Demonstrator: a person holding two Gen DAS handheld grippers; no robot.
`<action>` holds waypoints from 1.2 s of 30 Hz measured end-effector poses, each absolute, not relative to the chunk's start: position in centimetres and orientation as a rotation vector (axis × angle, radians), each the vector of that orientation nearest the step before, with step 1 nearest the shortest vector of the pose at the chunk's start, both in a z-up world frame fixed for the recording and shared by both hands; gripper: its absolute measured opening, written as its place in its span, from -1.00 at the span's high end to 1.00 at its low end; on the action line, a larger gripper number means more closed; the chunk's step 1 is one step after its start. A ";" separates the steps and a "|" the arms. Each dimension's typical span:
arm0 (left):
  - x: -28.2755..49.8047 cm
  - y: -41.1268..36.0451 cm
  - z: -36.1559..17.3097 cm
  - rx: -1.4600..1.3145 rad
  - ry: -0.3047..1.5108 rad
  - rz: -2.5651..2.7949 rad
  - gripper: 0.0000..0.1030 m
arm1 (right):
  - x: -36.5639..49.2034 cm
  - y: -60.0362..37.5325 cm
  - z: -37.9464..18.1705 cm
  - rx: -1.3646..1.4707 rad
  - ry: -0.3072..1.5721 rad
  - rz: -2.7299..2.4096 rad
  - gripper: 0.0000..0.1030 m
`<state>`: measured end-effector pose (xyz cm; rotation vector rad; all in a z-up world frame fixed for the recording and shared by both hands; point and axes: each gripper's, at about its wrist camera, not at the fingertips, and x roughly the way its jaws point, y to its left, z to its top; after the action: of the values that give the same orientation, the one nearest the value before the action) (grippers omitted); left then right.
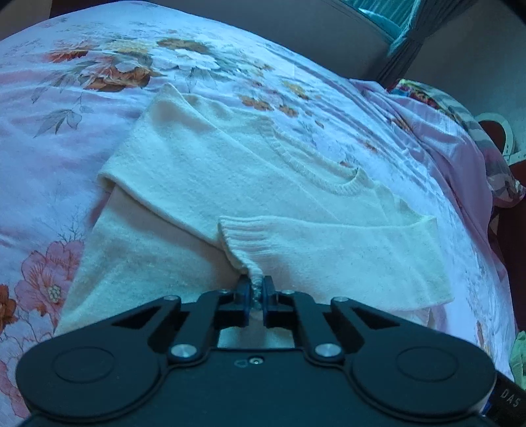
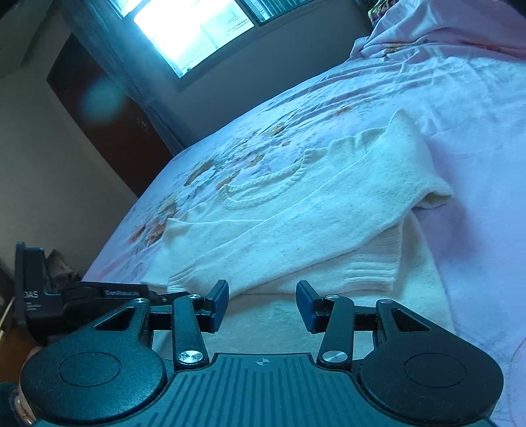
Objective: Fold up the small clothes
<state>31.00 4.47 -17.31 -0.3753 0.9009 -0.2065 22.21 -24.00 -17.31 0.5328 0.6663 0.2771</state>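
Sweaters: one cream knit sweater (image 1: 263, 184) lay flat on the bed directly ahead of both of your grippers, its ribbed neckline (image 1: 315, 164) on the side away from you.
Sleeves: two, both folded in over the body; one ribbed cuff (image 1: 240, 236) sat just ahead of your left gripper, the other cuff (image 2: 371, 269) just beyond your right gripper's fingertips.
Grippers: two, both black with blue pads.
Left gripper (image 1: 259, 289): you held its pads pressed together, pinching the edge of the ribbed cuff right at the fingertips.
Right gripper (image 2: 262, 303): you held its fingers spread wide apart, low over the sweater's near edge, with nothing between them; the left gripper's body showed off to its left.
Surface: one pink bedsheet (image 1: 65, 98) printed with orange and pink flowers, wrinkled, bunched up beyond the sweater to the right of your right gripper.
Room: one bright window (image 2: 190, 29) up and left of your right gripper, with one dark brown door (image 2: 108, 131) below it.
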 end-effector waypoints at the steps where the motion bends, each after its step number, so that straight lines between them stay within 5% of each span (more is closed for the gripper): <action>1: 30.8 4.7 -16.8 -0.383 0.871 -0.201 0.93 | 22.3 -24.3 -17.2 0.508 0.657 0.248 0.12; 7: 29.7 7.8 -14.0 -0.389 0.735 -0.124 0.94 | 23.8 -25.3 -17.2 0.401 0.639 0.102 0.12; 15: 29.1 8.8 -17.9 -0.325 0.825 -0.066 0.94 | 25.2 -25.6 -18.0 0.395 0.657 0.064 0.12; 36: 28.6 10.2 -17.5 -0.311 0.838 -0.034 0.81 | 30.9 -21.5 -18.3 0.250 0.709 0.127 0.12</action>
<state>28.63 10.16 -17.46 -0.3106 0.8377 -0.0341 30.89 -21.48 -18.31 0.2499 0.7092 0.1274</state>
